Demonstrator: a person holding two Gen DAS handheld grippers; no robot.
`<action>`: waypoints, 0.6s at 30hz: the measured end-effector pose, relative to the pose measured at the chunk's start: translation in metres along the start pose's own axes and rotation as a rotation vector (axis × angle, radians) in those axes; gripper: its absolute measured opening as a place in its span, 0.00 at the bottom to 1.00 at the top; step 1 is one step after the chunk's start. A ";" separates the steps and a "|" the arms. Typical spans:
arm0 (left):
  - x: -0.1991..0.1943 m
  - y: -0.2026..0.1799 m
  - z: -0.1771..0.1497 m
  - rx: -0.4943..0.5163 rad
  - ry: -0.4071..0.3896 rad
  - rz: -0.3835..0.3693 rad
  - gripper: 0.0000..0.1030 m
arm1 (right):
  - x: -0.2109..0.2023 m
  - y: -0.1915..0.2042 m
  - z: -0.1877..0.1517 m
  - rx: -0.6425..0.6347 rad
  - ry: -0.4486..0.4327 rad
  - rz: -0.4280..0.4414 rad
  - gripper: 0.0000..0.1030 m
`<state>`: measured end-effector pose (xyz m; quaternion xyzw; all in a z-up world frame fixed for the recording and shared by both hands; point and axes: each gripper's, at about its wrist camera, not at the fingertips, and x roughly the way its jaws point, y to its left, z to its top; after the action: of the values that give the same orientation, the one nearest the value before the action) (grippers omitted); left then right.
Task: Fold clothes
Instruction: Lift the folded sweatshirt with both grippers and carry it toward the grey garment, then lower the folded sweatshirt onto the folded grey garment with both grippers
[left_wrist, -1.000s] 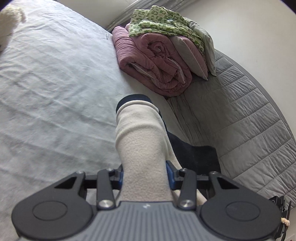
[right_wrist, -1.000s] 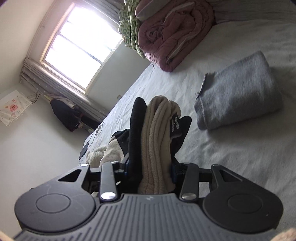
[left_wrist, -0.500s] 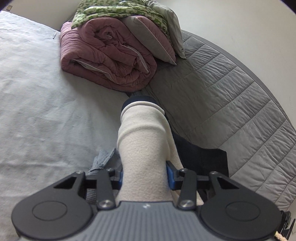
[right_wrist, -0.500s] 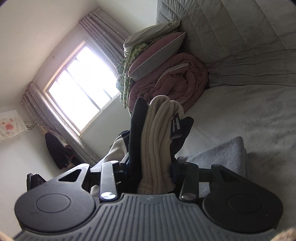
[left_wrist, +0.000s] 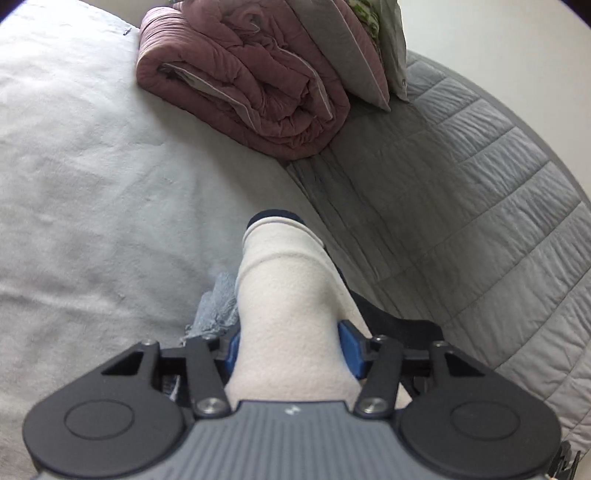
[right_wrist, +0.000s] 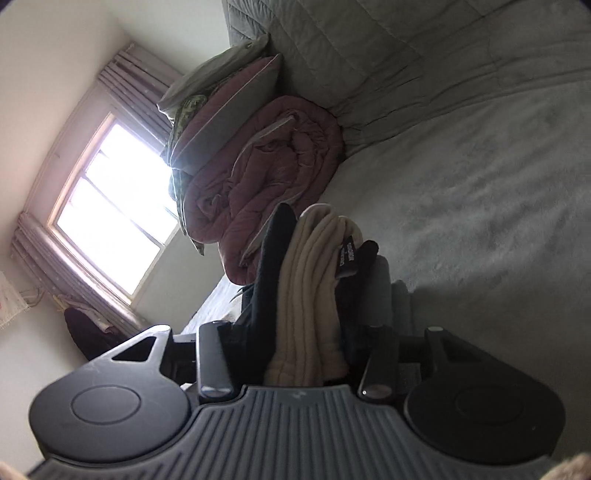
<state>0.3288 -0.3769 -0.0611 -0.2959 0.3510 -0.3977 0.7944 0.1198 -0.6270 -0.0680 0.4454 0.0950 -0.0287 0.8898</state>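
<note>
A folded cream fleece garment with a dark navy lining (left_wrist: 288, 295) fills the gap of my left gripper (left_wrist: 291, 347); its blue pads (left_wrist: 349, 349) still touch the fabric while the jaws are opening. The other end of that bundle, cream ribbed folds between black layers (right_wrist: 310, 280), sits in my right gripper (right_wrist: 303, 332), whose jaws are opening too. Just beneath the bundle lies a folded grey-blue garment (left_wrist: 216, 302) (right_wrist: 384, 291) on the pale grey bed sheet (left_wrist: 92, 203). The fingertips are hidden by cloth.
A rolled pink duvet (left_wrist: 251, 81) with pillows stacked on it lies against the quilted grey headboard (left_wrist: 480, 192). In the right wrist view a bright window (right_wrist: 110, 206) with curtains sits behind the duvet (right_wrist: 269, 177); the sheet (right_wrist: 480, 184) spreads to the right.
Both grippers came down towards the bed with the cream bundle, over the folded grey garment. The duvet and headboard loom closer. The left jaws stand slightly wider.
</note>
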 end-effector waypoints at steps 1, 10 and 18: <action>-0.003 0.000 -0.001 -0.006 -0.014 -0.002 0.54 | -0.002 0.001 0.002 0.013 0.002 0.007 0.50; -0.036 -0.033 0.008 0.162 -0.255 0.098 0.44 | -0.042 0.038 0.017 -0.221 -0.211 -0.020 0.49; -0.032 -0.044 -0.027 0.346 -0.244 0.075 0.17 | -0.017 0.074 -0.033 -0.675 -0.198 -0.142 0.04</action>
<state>0.2744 -0.3775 -0.0338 -0.1878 0.1898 -0.3834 0.8842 0.1084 -0.5563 -0.0261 0.1137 0.0429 -0.1003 0.9875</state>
